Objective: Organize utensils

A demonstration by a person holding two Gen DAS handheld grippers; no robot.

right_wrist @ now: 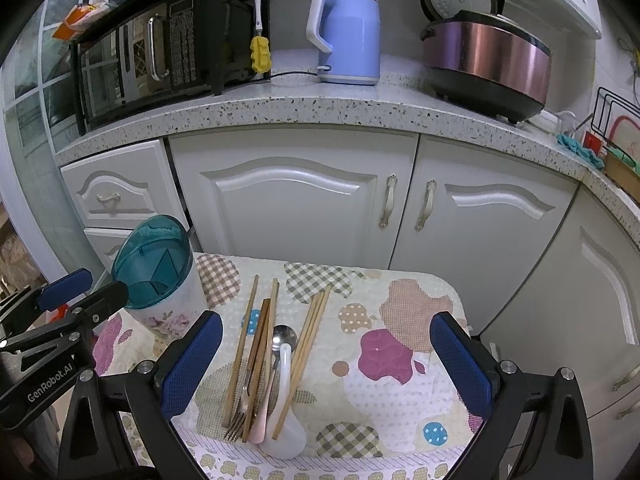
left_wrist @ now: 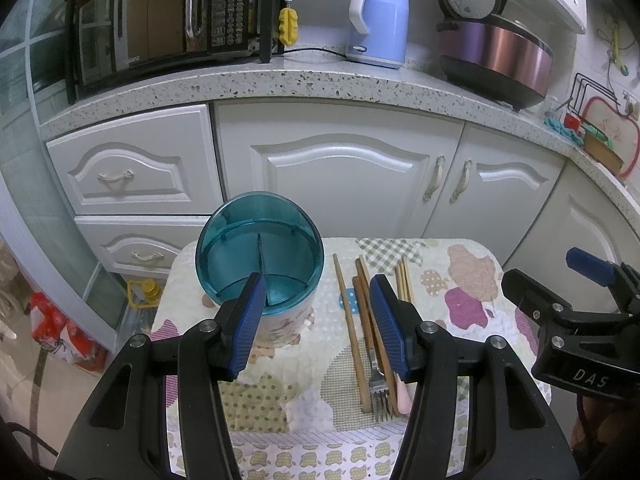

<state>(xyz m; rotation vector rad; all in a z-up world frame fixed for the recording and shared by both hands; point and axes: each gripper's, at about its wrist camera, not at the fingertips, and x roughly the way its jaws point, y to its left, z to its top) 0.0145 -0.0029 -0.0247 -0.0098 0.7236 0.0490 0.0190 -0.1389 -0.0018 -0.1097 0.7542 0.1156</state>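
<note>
A utensil holder with a teal divided top stands on the left of a small cloth-covered table; it also shows in the right wrist view. Right of it lie several wooden chopsticks, a fork, a metal spoon and a white spoon. My left gripper is open, just in front of the holder and above the chopsticks. My right gripper is open wide, empty, above the utensil pile.
White kitchen cabinets stand behind the table under a speckled counter with a microwave, blue kettle and rice cooker. Red bags sit on the floor at left.
</note>
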